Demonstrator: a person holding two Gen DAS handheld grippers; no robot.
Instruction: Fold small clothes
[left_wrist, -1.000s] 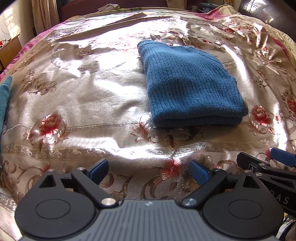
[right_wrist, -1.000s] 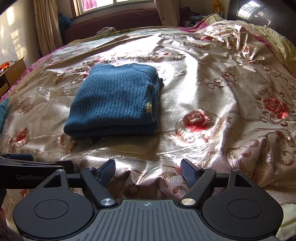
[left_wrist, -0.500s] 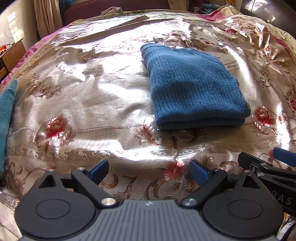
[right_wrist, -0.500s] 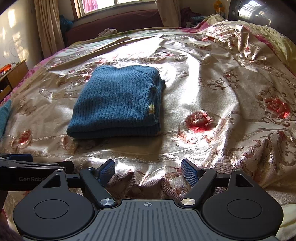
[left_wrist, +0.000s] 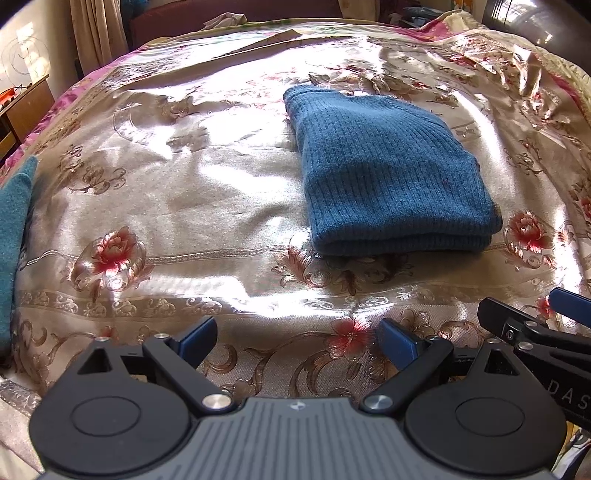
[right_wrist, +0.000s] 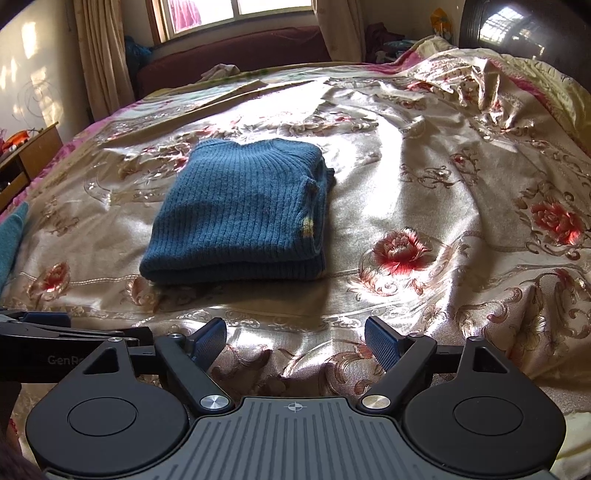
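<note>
Left gripper (left_wrist: 297, 338) low over the near edge of the bed, fingers (left_wrist: 197, 338) spread wide, nothing between them. Right gripper (right_wrist: 295, 339) likewise low and near, fingers (right_wrist: 382, 343) spread apart and empty. Side by side, each visible at the edge of the other's view. Ahead of both, well apart from the fingers: blue knitted sweater (right_wrist: 240, 214), folded into a neat rectangle, lying flat on the shiny floral bedspread (right_wrist: 424, 192), collar at the far end. Teal cloth (left_wrist: 13, 229) at the left edge of the bed. Farther off, curtains (right_wrist: 103, 55), a window (right_wrist: 236, 14), a wooden cabinet (right_wrist: 33, 155) by the wall.
</note>
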